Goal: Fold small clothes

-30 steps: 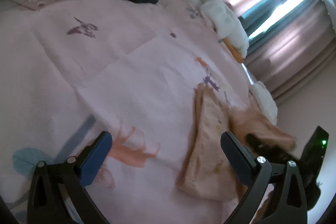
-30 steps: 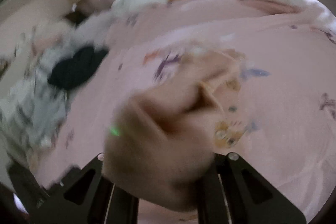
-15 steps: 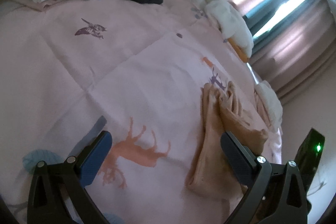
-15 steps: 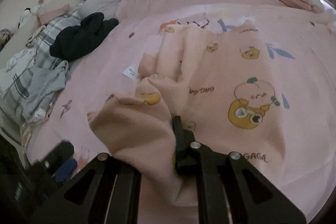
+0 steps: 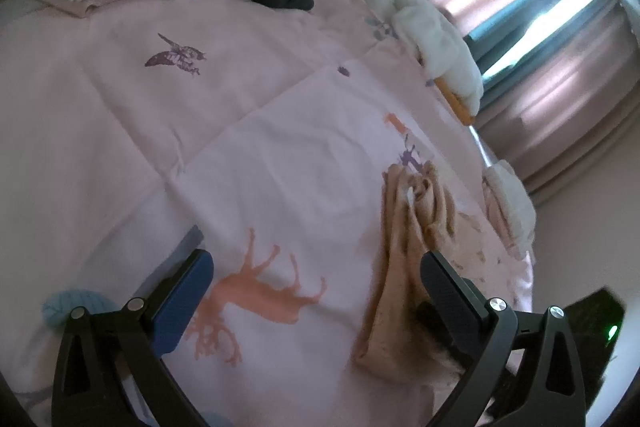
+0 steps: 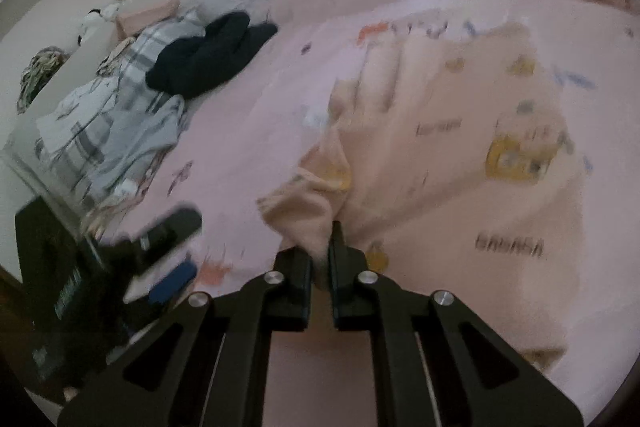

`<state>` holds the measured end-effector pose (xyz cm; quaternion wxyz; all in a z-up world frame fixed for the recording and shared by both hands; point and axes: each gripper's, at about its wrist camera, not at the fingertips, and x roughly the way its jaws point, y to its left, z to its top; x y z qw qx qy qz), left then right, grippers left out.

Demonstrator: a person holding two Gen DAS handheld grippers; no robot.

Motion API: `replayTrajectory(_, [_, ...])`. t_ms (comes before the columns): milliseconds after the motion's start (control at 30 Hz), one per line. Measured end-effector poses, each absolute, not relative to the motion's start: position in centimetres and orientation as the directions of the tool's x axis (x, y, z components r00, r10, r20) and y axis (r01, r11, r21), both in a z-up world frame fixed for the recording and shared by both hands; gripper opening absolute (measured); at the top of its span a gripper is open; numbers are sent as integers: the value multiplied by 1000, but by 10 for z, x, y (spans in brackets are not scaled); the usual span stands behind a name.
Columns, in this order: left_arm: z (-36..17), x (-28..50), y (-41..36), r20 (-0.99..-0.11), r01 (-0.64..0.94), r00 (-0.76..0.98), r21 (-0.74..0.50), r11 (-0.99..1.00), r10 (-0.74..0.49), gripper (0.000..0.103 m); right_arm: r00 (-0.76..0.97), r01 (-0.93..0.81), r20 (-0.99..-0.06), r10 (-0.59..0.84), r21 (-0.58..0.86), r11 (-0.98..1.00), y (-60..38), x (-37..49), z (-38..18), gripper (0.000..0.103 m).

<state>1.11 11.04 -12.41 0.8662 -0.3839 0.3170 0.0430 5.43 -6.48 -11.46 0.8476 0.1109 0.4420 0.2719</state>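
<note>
Peach garment point(image 6: 460, 155) lies lengthwise (away from fingers point(image 6: 340, 243))

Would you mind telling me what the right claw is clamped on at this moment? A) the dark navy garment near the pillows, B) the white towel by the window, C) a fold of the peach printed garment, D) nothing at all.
C: in the right wrist view, the right claw has its jaws shut on a bunched fold of the peach printed garment.

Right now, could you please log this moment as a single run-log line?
left gripper: open, empty | right gripper: shut on peach printed garment edge | garment: partly folded on pink bedspread
</note>
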Motion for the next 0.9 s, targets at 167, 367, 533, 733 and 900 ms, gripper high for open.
replayTrajectory(167, [-126, 9, 114, -568, -306, 801, -660, 686, -189, 102, 446, -378, -694, 566, 427, 821, -63, 46, -114, 7])
replayTrajectory(367, [-125, 10, 111, -578, -304, 795, -641, 705, -183, 102, 365, -472, -744, 561, 371, 799, -49, 27, -93, 13])
replayTrajectory(533, [-125, 11, 112, -573, -304, 796, -655, 692, -193, 102, 555, -330, -667, 498, 372, 867, -69, 47, -56, 84])
replayTrajectory(733, [-125, 11, 113, -570, -300, 795, -665, 684, -206, 102, 606, -189, -703, 371, 326, 926, -50, 76, -66, 85])
replayTrajectory(900, [-125, 8, 119, -560, -280, 794, -682, 676, -236, 102, 553, -201, -746, 371, 313, 928, -44, 69, -98, 88])
